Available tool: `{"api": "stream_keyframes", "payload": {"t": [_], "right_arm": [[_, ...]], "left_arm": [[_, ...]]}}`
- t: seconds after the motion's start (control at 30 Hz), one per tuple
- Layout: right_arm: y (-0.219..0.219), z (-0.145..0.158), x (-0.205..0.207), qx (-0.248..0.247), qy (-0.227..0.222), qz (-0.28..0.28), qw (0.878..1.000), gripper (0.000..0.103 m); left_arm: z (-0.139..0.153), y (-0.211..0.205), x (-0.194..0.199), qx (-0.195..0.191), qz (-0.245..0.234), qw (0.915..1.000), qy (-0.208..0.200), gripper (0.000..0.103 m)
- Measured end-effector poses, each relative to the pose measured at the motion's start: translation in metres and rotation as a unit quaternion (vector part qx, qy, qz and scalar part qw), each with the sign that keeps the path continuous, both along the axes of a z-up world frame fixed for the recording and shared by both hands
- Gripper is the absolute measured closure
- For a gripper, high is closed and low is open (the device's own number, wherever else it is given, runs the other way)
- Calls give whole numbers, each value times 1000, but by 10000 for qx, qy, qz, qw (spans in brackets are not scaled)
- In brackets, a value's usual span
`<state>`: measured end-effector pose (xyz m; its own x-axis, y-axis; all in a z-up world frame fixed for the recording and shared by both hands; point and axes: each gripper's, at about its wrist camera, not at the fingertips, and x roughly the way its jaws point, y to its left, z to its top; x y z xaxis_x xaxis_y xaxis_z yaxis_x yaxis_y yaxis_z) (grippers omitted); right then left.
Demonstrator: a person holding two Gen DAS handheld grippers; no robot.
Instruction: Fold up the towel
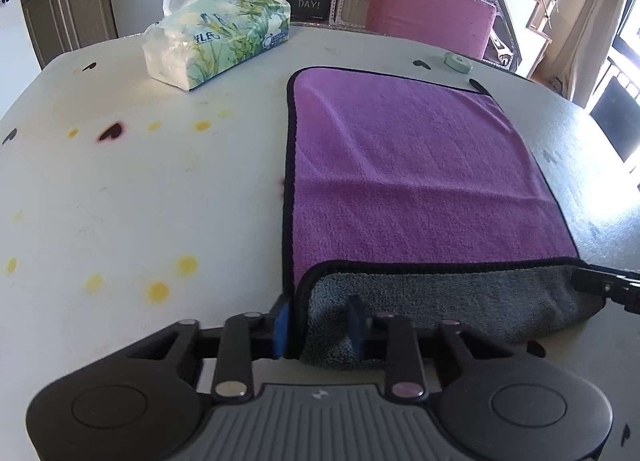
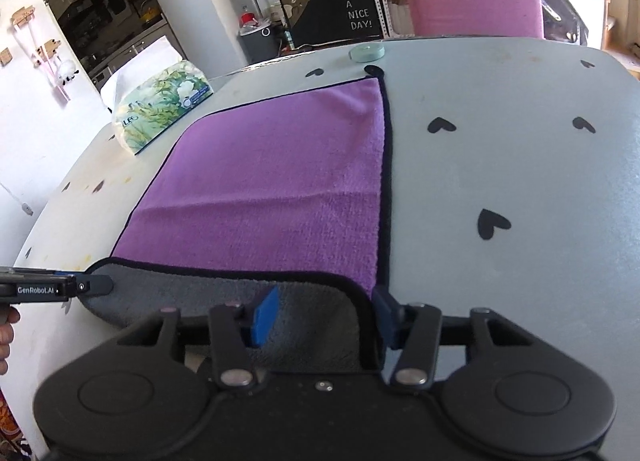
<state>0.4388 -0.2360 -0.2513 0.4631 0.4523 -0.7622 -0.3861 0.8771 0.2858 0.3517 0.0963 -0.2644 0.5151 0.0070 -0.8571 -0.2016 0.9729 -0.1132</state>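
A purple towel point(image 1: 416, 165) with a black hem and a grey underside lies flat on the pale table; it also shows in the right wrist view point(image 2: 280, 181). Its near edge is turned up and over, so a grey band point(image 1: 460, 301) shows. My left gripper point(image 1: 320, 325) has its blue pads on either side of the near left corner, with a gap between them. My right gripper point(image 2: 328, 313) straddles the near right corner point(image 2: 320, 325) the same way. Whether either pair of pads actually pinches the cloth cannot be made out.
A tissue pack point(image 1: 216, 37) lies at the far left of the table point(image 1: 140, 189). A small round green object point(image 1: 458, 62) sits beyond the towel's far edge. A pink chair point(image 1: 428, 9) stands behind the table. Black heart stickers point(image 2: 492, 223) dot the right side.
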Motion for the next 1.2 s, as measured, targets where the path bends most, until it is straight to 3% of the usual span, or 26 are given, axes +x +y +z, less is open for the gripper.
{"api": "stream_keyframes", "payload": {"t": [0.3,0.5,0.83,0.97,1.2], "right_arm": [[-7,2,0,57,239,-44,9997,70],[-7,0,-2,72,448,-64,9990,73],[-4,0,-1,-77,463,-33,9989,98],[-5,6,-2,-134,376,-81,9992,99],[-1,44,8,-81,-1,-80,9999,99]], "left_arm": [[5,0,1,-69,19,9999,102,89],[4,-3,3,-55,0,9997,233,91],[5,-2,6,-106,160,9992,363,98],[15,0,6,-158,211,9991,323,98],[56,4,20,-125,90,9999,-48,98]]}}
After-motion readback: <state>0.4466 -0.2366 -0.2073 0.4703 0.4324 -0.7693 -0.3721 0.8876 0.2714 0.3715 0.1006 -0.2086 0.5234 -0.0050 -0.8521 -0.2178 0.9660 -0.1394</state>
